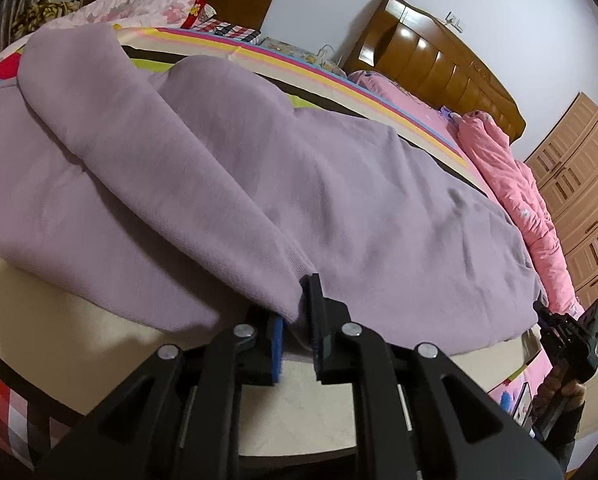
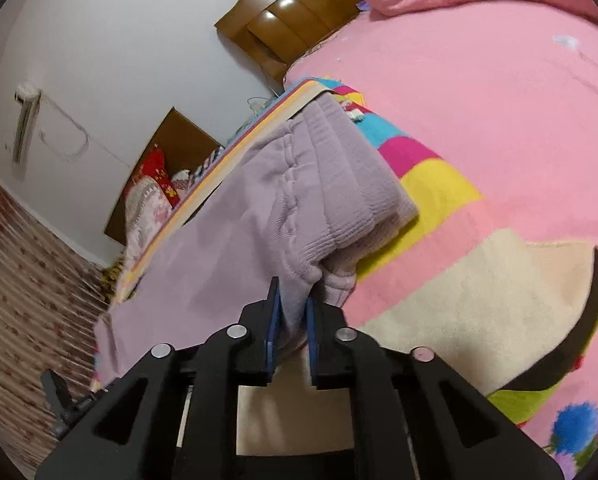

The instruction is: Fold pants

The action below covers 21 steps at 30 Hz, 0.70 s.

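While closed narrow on a leg cuff of the lilac pants (image 1: 219,168), points down at the bed with the left gripper (image 1: 297,320), cloth nipped between the blue pads (image 1: 277,340). Spreads away ahead of that claw and to both sides of it, with one leg lapped over the other just ahead and to the left. Lies on a cream and striped blanket (image 1: 319,396), bare directly beneath the claw. Clamps, at the opposite end of the garment, with the right gripper (image 2: 295,308), nearly shut on bunched lilac fabric at the edge of the ribbed waistband (image 2: 339,200). Rises just ahead of those fingertips and slightly to their right, doubled over on itself. Stretches off ahead and to the left of the right claw as a flat lilac sheet. Shows a pink quilt (image 2: 479,80) ahead and to the right of the right claw, and a wooden headboard (image 2: 291,12) far ahead of it against the white wall.
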Available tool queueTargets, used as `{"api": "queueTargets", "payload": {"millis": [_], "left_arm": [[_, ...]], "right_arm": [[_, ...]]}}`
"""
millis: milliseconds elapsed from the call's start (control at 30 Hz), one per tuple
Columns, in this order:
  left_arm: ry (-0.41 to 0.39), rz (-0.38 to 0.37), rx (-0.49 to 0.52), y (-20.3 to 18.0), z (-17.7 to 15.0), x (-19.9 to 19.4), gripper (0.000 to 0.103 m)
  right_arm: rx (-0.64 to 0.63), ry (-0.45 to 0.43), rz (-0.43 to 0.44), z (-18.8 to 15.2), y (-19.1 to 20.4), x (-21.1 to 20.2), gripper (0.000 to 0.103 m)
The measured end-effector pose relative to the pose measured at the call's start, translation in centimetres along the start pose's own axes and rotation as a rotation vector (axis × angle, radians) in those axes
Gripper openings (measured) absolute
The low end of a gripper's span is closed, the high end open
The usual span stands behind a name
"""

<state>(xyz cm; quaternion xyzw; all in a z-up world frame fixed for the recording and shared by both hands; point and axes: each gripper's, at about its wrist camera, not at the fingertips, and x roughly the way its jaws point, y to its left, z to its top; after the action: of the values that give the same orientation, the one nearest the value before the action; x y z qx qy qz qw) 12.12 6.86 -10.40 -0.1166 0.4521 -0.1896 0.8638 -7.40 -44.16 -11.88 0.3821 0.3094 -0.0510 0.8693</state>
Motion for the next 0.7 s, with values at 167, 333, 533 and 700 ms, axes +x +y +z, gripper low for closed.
{"api": "queueTargets", "payload": {"millis": [167,333,533,700], "left_arm": [[-0.003,-0.024,-0.014,0.1,0.0,-0.1,0.026],[-0.011,-0.018,0.015,-0.9,-0.2,0.0,0.043],[-0.014,-0.031,0.010,-0.7,0.0,-0.2,0.062],[-0.033,0.033,0.005,0.4,0.9,-1.6,0.084]], "right_arm": [[-0.138,-0.177,-0.222,-0.7,3.8,-3.4,0.069],[-0.425,-0.216,-0.183,-3.3,10.6,-2.8,0.069],[-0.576,-0.047,-0.244,-7.3,12.1,3.1,0.068],[-0.603,-0.040,-0.266,-7.8,11.5,3.2,0.068]]}}
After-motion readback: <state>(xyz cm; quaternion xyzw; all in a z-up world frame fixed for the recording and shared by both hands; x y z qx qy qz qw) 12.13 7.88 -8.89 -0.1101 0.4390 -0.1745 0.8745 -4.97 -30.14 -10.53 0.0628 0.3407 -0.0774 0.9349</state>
